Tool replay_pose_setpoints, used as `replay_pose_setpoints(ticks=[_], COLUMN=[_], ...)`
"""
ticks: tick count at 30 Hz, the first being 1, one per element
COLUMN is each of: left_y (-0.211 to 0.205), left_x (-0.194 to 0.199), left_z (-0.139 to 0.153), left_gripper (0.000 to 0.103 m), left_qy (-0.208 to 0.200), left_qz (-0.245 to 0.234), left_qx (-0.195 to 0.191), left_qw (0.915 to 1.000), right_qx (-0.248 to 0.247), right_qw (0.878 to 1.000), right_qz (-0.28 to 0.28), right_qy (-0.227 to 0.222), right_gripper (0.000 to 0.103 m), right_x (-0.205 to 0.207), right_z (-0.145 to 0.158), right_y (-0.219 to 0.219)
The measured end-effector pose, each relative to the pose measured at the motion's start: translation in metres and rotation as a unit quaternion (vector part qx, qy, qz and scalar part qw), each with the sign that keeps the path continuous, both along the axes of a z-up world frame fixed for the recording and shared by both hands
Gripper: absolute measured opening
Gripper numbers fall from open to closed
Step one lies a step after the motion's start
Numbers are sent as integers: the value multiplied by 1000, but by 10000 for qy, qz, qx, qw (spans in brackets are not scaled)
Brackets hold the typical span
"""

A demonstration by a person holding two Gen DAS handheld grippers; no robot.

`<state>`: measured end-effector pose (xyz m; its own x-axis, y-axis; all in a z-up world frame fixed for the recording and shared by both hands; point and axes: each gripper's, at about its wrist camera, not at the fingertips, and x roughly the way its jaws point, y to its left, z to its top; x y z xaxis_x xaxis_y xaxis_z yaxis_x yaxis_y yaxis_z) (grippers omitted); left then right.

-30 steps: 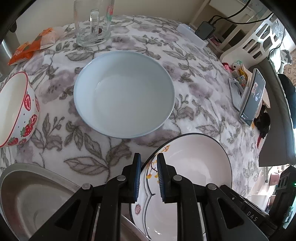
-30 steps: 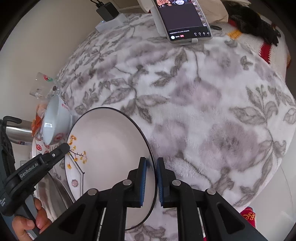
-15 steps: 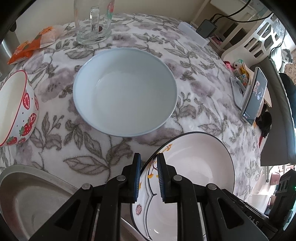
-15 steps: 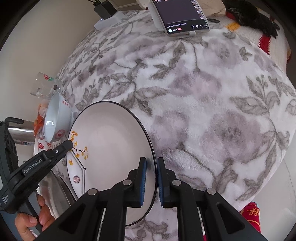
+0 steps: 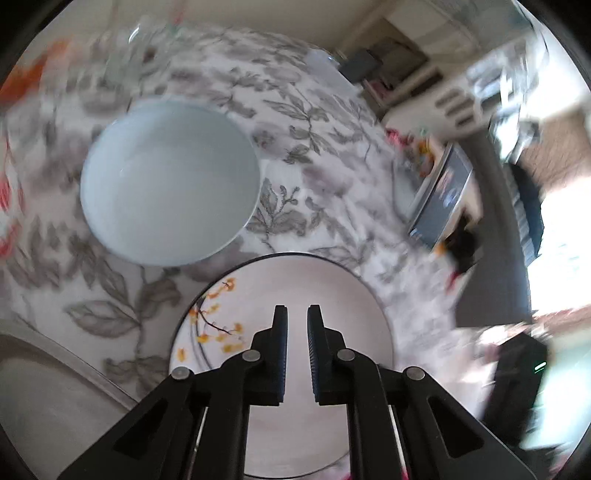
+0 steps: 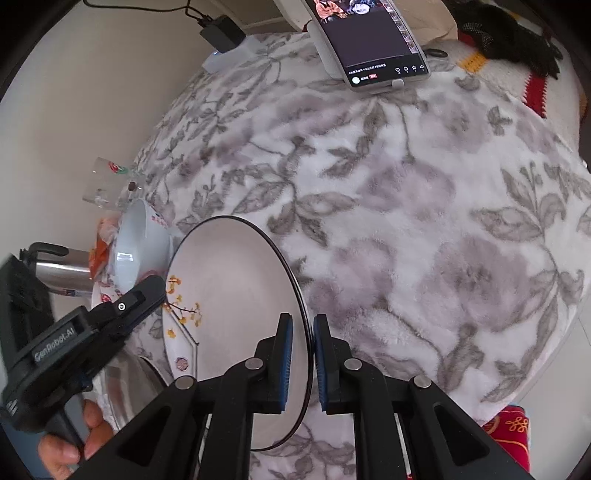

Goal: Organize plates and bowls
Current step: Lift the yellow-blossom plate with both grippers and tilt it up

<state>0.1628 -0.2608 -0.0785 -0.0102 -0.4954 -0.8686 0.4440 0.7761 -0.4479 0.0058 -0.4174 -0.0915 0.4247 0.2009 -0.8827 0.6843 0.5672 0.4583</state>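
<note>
Black-rimmed white plate w/ yellow blossoms (image 6: 236,302) sits lower-centre, its rim pinched betw. right gripper (image 6: 303,325) pads; left gripper (image 5: 295,317), jaws just closed to a narrow empty gap, hovers over plate, pale blue bowl (image 5: 170,184) upper left on floral cloth (image 6: 424,240).

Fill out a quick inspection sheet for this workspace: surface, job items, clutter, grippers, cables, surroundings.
Surface: floral fleece cloth over the table.
Job's things: flower-painted plate, clamped at its edge; pale blue bowl, empty, beyond it; strawberry bowl partly hidden.
Clutter: glass mug, orange packet, steel kettle, phone on a stand.
Grippers: right gripper shut on the plate's rim; left gripper has just been closing, nothing between its jaws, over the plate.
Cables: black lead to a charger.
Surroundings: plain wall.
</note>
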Motion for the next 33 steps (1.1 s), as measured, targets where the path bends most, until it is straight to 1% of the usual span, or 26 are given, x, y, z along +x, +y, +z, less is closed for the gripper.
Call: replay_pose_setpoints(ticks=[1, 3, 4, 6, 7, 10, 11, 12, 13, 16, 19, 23, 27, 29, 31, 33], left_y=[-2, 4, 8, 15, 18, 23, 23, 23, 22, 18, 7, 0, -3, -6, -12, -11], left_x=[-1, 2, 5, 9, 12, 19, 22, 23, 24, 30, 29, 25, 24, 23, 22, 21], left_z=[4, 9, 11, 12, 8, -9, -13, -15, -17, -21, -24, -33, -29, -25, -20, -7], left_gripper=[10, 10, 10, 10, 10, 10, 10, 13, 21, 22, 23, 24, 24, 24, 24, 24], left_qy=[-137, -119, -163, -512, -569, -191, -225, -289, -283, -70, -76, 47, -81, -127, -154, -251], left_qz=[-12, 93, 177, 293, 330, 225, 125, 88, 54, -99, -408, -537, -547, -532, -502, -486], left_qx=[115, 27, 75, 480, 681, 895, 1107, 1266, 1329, 1403, 1612, 1702, 1817, 1747, 1587, 1452], left_qw=[9998, 9999, 9997, 9971, 9955, 9955, 9935, 9915, 9907, 9900, 9861, 9839, 9818, 9831, 9859, 9879], right_qx=[55, 188, 215, 190, 142, 76, 81, 82, 117, 238, 292, 376, 401, 386, 280, 151], right_qw=[10000, 9997, 9996, 9997, 9998, 9998, 9998, 9998, 9998, 9995, 9993, 9991, 9990, 9991, 9996, 9998], right_qz=[-25, -110, -132, -134, -111, -77, -77, -67, -63, -28, 12, 15, 5, -21, -59, -83], right_qy=[31, 113, 111, 110, 127, 169, 170, 166, 161, 196, 225, 211, 192, 161, 86, -51], right_gripper=[13, 12, 12, 12, 12, 12, 12, 12, 12, 12, 12, 12, 13, 13, 13, 13], right_x=[-1, -3, -4, -3, -2, -2, -1, -2, -2, -3, -6, -9, -8, -9, -11, -12], right_z=[-3, -11, -12, -11, -10, -8, -9, -9, -10, -16, -19, -21, -22, -21, -15, -6], right_y=[-1, -4, -6, -6, -6, -5, -5, -5, -4, -1, 3, 7, 7, 6, 2, -1])
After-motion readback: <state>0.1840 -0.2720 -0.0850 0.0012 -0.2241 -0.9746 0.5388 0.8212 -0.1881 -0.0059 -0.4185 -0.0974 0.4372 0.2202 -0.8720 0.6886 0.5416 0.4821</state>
